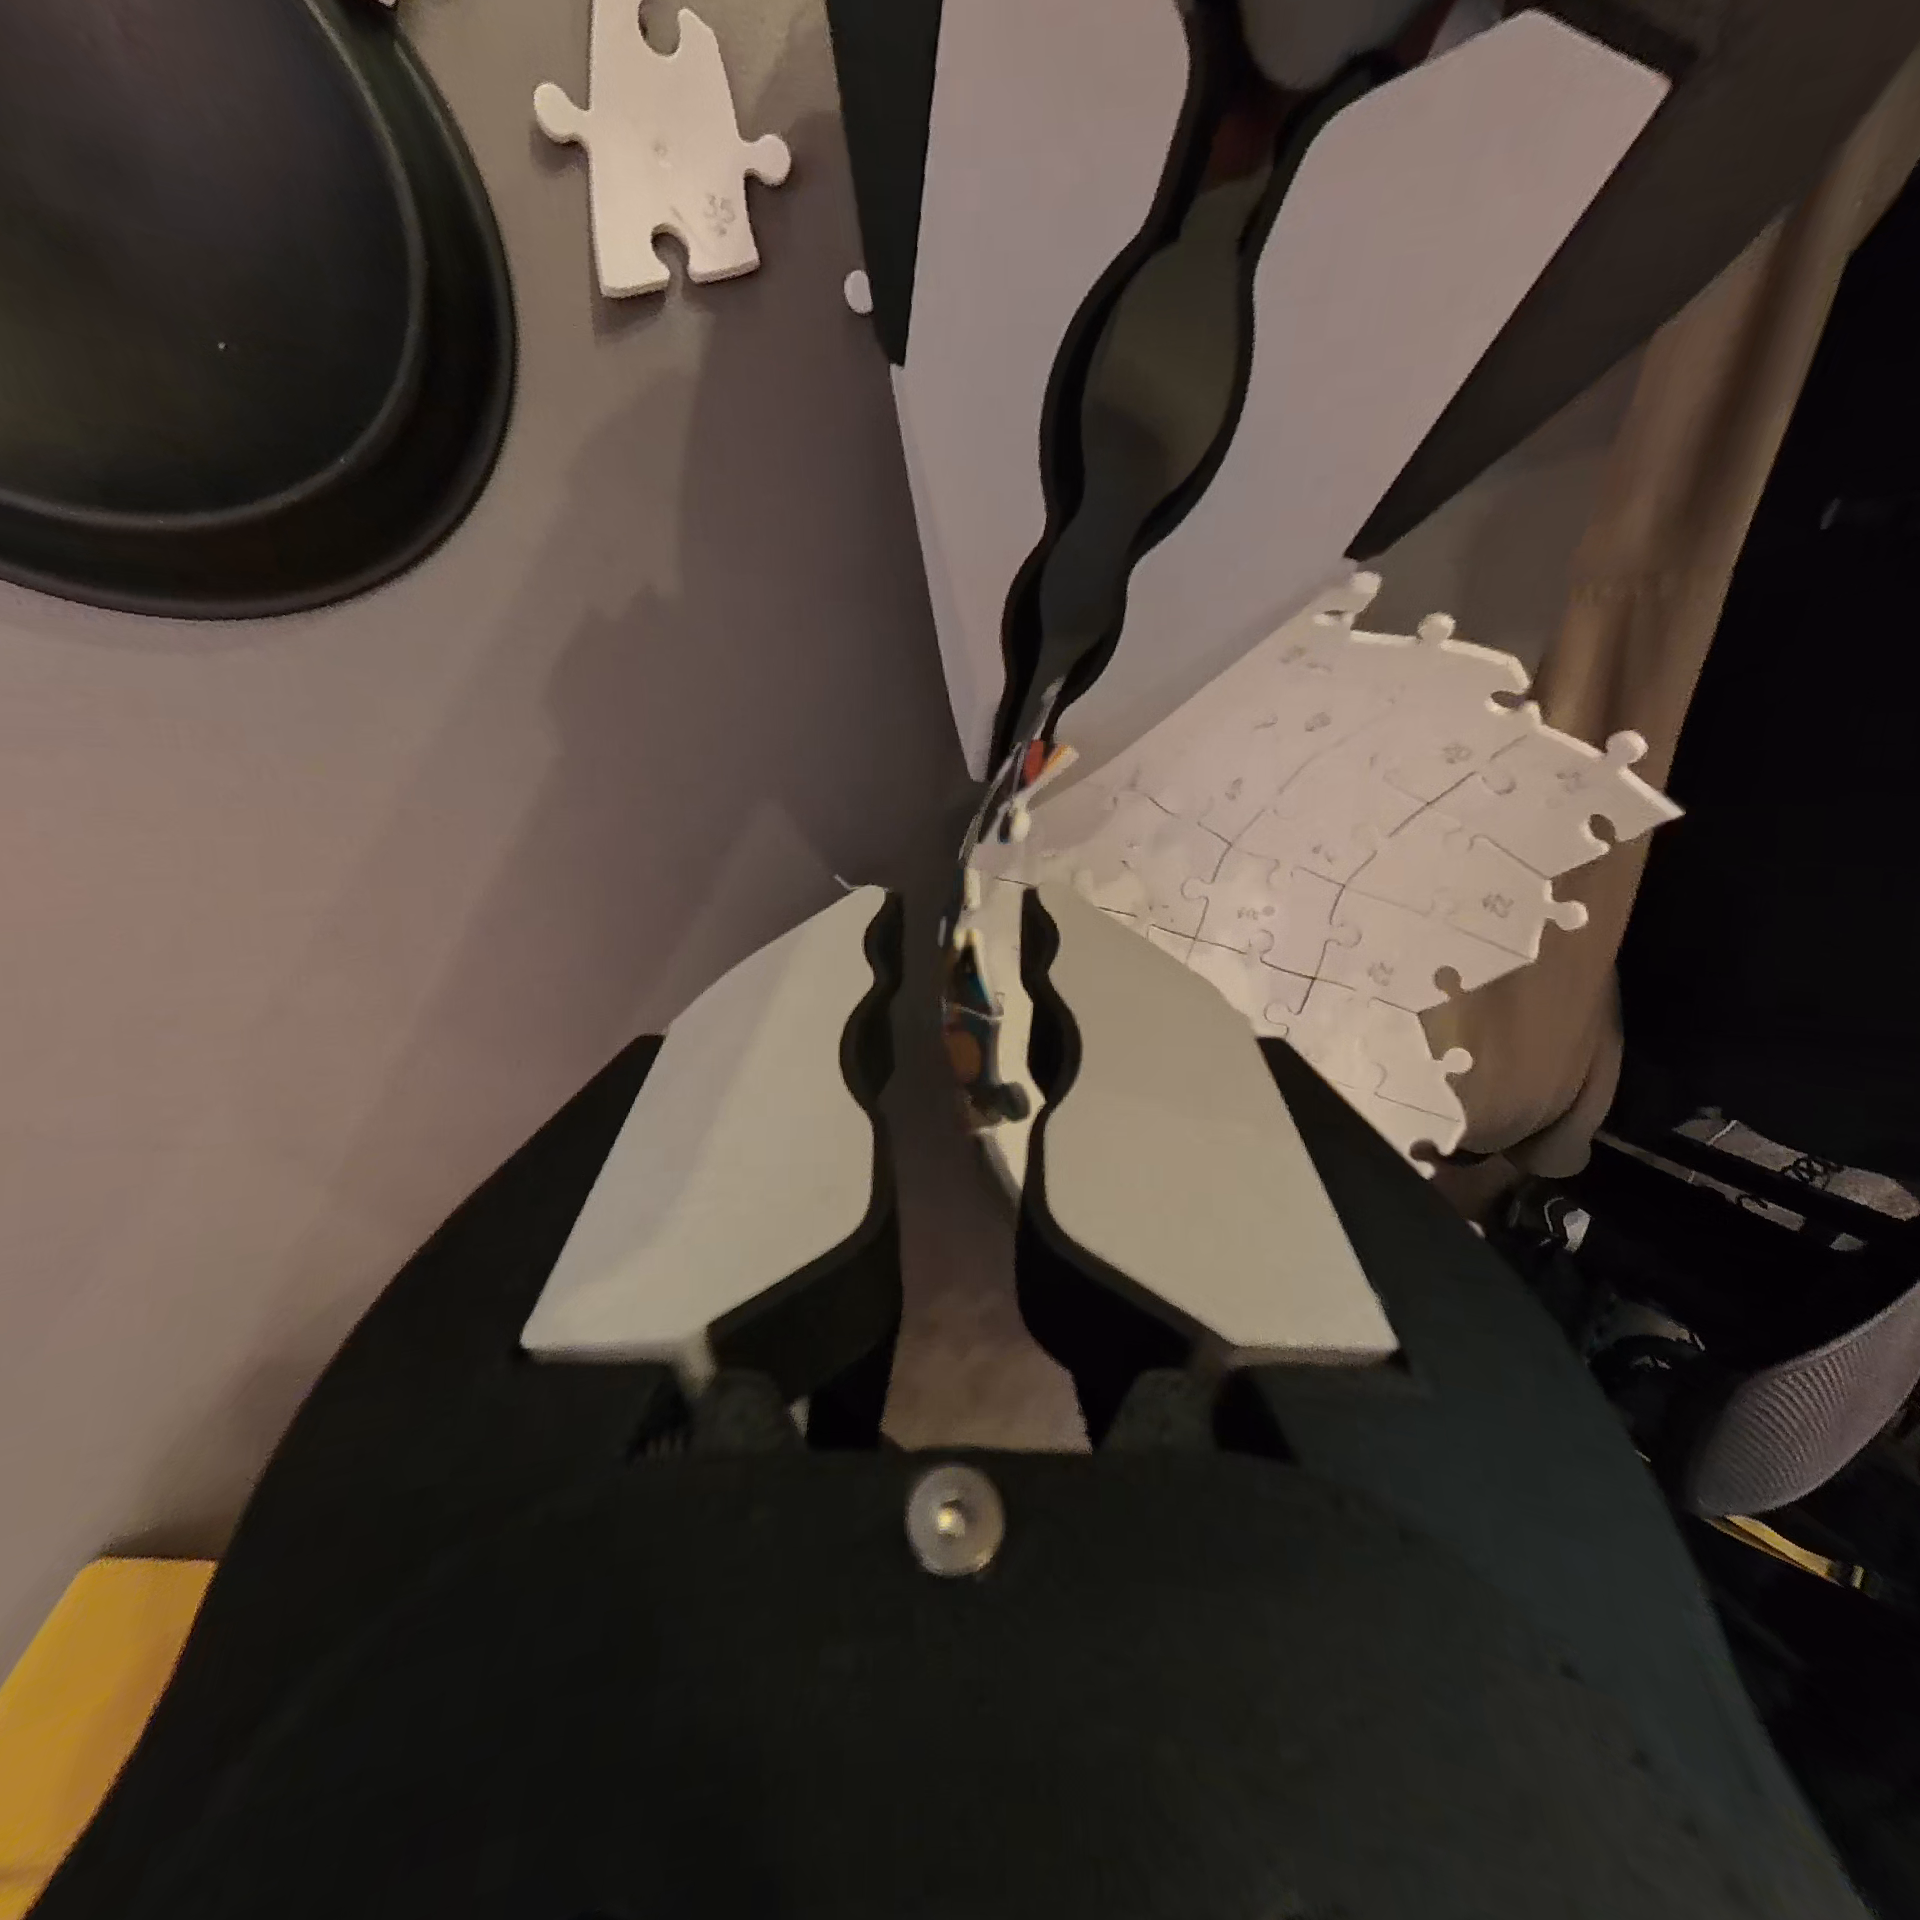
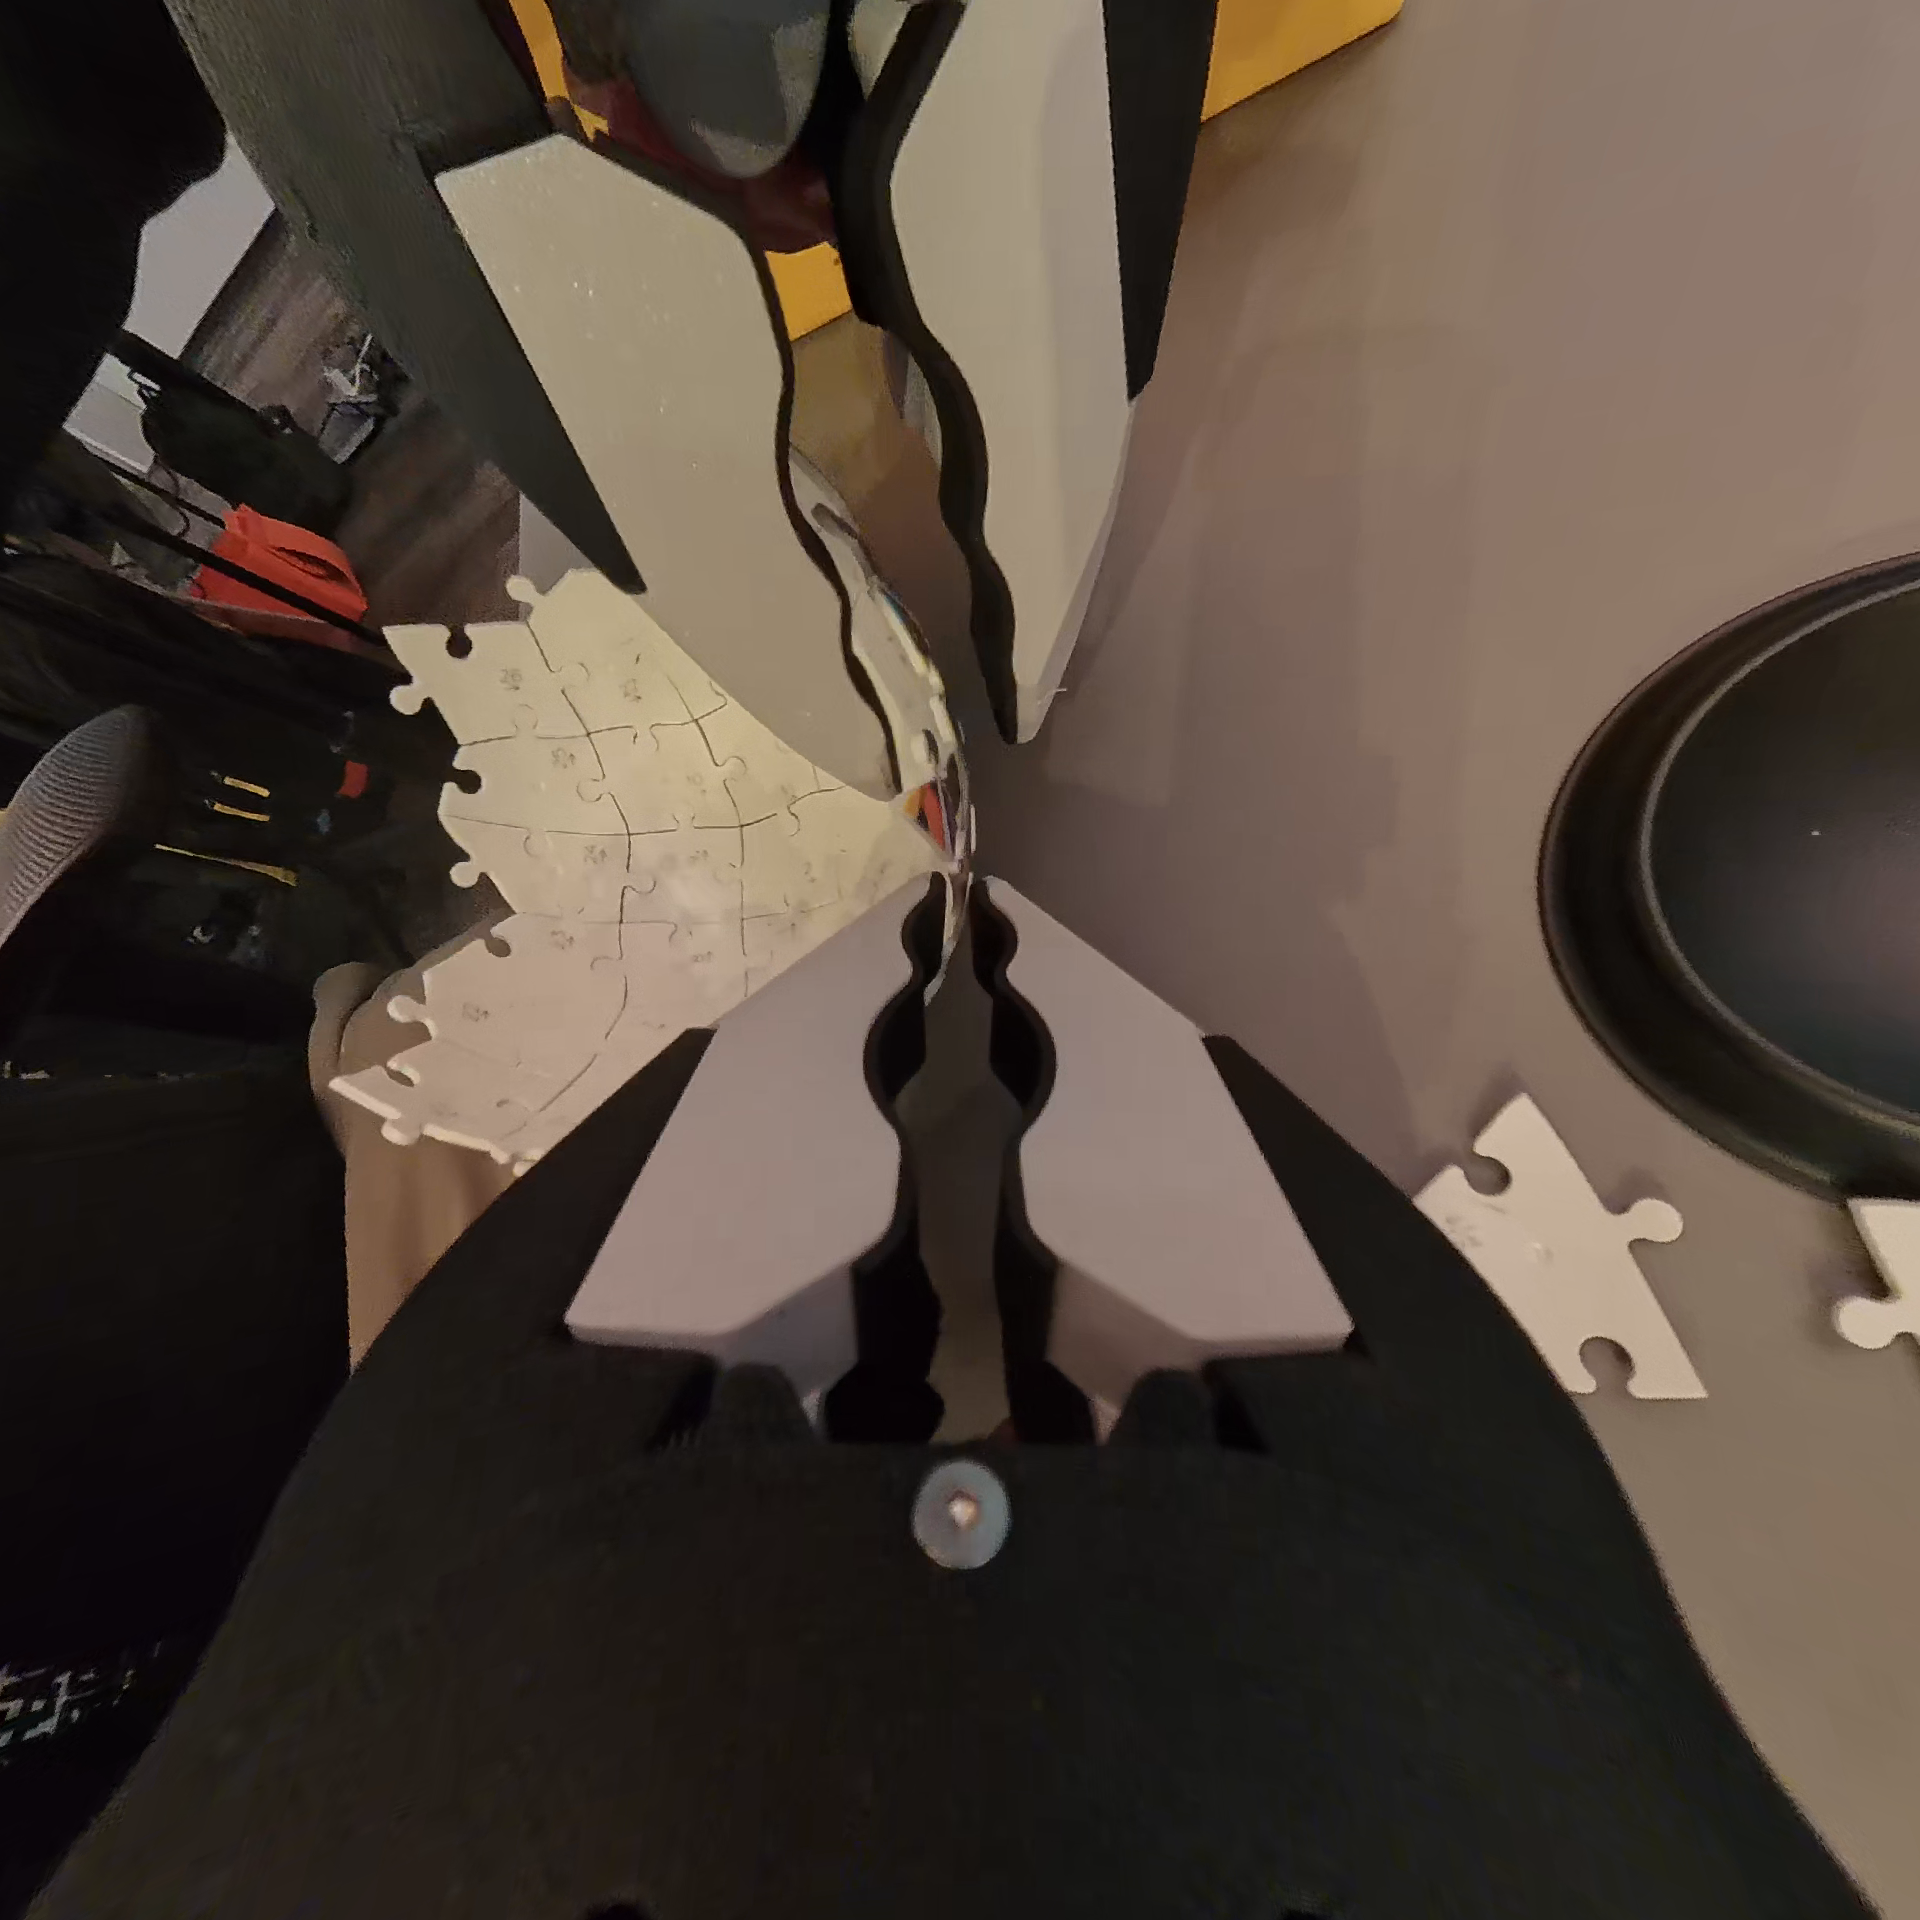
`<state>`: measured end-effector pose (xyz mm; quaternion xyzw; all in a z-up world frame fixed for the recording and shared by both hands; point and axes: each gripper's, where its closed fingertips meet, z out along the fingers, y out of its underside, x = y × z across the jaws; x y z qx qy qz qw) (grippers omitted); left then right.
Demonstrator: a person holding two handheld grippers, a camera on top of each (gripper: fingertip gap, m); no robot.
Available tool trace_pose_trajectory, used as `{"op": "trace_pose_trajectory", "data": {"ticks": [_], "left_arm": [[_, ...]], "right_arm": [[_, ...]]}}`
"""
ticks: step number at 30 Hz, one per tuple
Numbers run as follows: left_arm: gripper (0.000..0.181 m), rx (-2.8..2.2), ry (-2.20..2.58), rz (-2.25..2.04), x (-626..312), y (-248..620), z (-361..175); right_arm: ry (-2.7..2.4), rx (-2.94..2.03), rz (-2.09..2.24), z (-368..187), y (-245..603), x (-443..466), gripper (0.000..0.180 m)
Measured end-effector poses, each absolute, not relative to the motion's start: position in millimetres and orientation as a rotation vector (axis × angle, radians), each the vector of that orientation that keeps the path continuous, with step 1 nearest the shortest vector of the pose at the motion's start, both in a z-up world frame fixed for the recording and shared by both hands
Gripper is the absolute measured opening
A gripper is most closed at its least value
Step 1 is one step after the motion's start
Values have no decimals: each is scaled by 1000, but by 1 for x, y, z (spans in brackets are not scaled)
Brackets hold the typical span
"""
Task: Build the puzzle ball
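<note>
A partly built puzzle ball shell, white and numbered inside and printed in colour outside, is held in the air over the table edge. It also shows in the right wrist view. My left gripper has its jaws close around the shell's rim, which runs between them. My right gripper is shut on the same rim at its very tips, directly opposite the left one. Each gripper shows in the other's view: the right gripper and the left gripper.
A loose white puzzle piece lies on the grey table beside a black bowl. The right wrist view shows two loose pieces by that bowl. A yellow box sits behind. A person's beige trouser leg and a chair lie beyond the table edge. My left and right fingertips are right by each other. The right tips stand about 10 cm off the loose white puzzle piece. Seen from the right wrist view as well.
</note>
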<state>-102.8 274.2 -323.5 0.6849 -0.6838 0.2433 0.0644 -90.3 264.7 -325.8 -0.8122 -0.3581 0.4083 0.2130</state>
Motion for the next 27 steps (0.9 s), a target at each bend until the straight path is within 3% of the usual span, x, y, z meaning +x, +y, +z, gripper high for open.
{"op": "trace_pose_trajectory", "data": {"ticks": [6,17,27], "left_arm": [[29,1971,-2111,732,-103,268,-324],[8,1917,-2108,664,-101,266,-335],[4,1944,-2110,618,-101,268,-335]], "right_arm": [[-1036,-2223,1111,-324,264,-91,4],[-1076,-2215,1106,-328,258,-91,4],[-1063,-2247,1033,-328,262,-89,1]]}}
